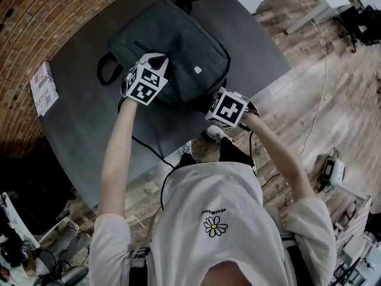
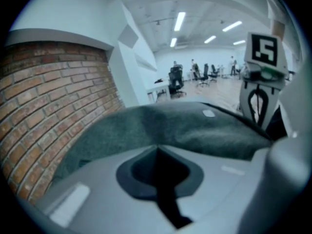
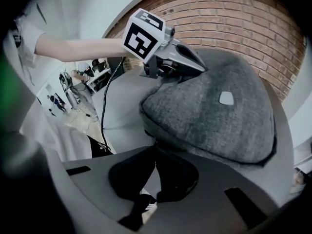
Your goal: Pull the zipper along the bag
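Note:
A dark grey backpack (image 1: 178,46) lies flat on the grey table (image 1: 89,136). My left gripper (image 1: 156,59) rests on the bag's near left edge, its jaws shut on a pinch of fabric that puckers at the tips (image 2: 157,147). From the right gripper view the same left gripper (image 3: 202,69) presses into the bag (image 3: 219,116). My right gripper (image 1: 221,103) is at the near right corner, jaws shut right on the zipper seam (image 3: 156,147). The pull itself is hidden between the pads. The left gripper view shows the right gripper (image 2: 258,121) beyond the bag (image 2: 195,126).
A printed booklet (image 1: 44,88) lies near the table's left edge. The bag's carry handle (image 1: 107,70) sticks out to the left. A black cable (image 1: 149,148) trails over the near table edge. A small white device (image 1: 333,171) sits on the wooden floor at right.

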`<state>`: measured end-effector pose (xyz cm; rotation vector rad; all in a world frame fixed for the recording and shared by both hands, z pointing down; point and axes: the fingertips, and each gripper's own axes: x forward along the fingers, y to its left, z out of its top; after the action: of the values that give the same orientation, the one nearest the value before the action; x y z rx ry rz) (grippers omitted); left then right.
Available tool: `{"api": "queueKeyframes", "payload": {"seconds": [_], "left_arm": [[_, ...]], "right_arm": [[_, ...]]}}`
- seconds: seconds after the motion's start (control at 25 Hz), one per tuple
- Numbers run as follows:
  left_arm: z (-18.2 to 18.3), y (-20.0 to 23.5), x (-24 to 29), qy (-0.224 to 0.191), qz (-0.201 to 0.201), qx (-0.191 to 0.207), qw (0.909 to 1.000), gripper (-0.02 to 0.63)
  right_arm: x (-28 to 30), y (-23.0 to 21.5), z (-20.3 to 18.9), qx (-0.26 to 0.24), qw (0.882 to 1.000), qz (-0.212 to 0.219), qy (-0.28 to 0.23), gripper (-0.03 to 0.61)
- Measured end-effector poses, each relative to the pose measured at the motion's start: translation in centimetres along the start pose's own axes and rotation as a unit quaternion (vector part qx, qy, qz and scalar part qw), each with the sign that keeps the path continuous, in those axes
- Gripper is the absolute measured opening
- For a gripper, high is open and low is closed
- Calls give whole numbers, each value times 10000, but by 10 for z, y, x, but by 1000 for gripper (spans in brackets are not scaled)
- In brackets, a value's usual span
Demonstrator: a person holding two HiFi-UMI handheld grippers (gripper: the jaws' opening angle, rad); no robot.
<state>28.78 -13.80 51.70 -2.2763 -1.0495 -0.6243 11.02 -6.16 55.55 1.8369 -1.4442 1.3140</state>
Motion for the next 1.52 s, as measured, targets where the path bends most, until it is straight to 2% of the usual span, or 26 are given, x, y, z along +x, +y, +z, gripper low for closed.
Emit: {"api": "queueKeyframes", "payload": {"seconds": [0.16,0.32,0.44,0.52,0.64,0.8,0.92,1.08,1.24,1.32,1.4,1.52], "left_arm": [[1,2,1,7,37,-58,10000,-8],[3,0,3,-77,94,-213,9997,-9],[1,3,3,-89,156,-294,9994,-9],[1,3,2,-81,172,-362,9992,-9],[0,3,1,-62,220,-414,9989,-9],[1,5,1,-105,225,-438,9987,-8],[-2,8,-1,-86,246,-469,9986,-9],[-2,12,-5,-287,239,-865,9956,-8],[-3,21,-18,-500,264,-563,9968,-2],[-2,30,-26,-505,578,-238,9968,-2],[5,41,-32,-631,918,32,9938,-2],[18,46,-34,-792,1064,207,9909,-2]], "right_arm": [[18,25,18,420,9985,219,-287,9],[33,34,22,855,9953,67,-444,9],[40,36,40,1688,9801,308,-1002,9],[48,38,48,2091,9696,288,-1234,9],[58,41,61,2152,9674,-84,-1335,12],[59,45,71,2221,9629,-158,-1527,11],[63,51,85,2143,9639,-145,-1573,14],[76,54,87,1952,9679,-332,-1551,9],[76,55,77,1646,9763,-441,-1337,8],[73,54,66,988,9865,-747,-1072,8],[68,50,47,237,9899,-1175,-759,8],[55,37,12,-31,9888,-1409,-486,8]]}}
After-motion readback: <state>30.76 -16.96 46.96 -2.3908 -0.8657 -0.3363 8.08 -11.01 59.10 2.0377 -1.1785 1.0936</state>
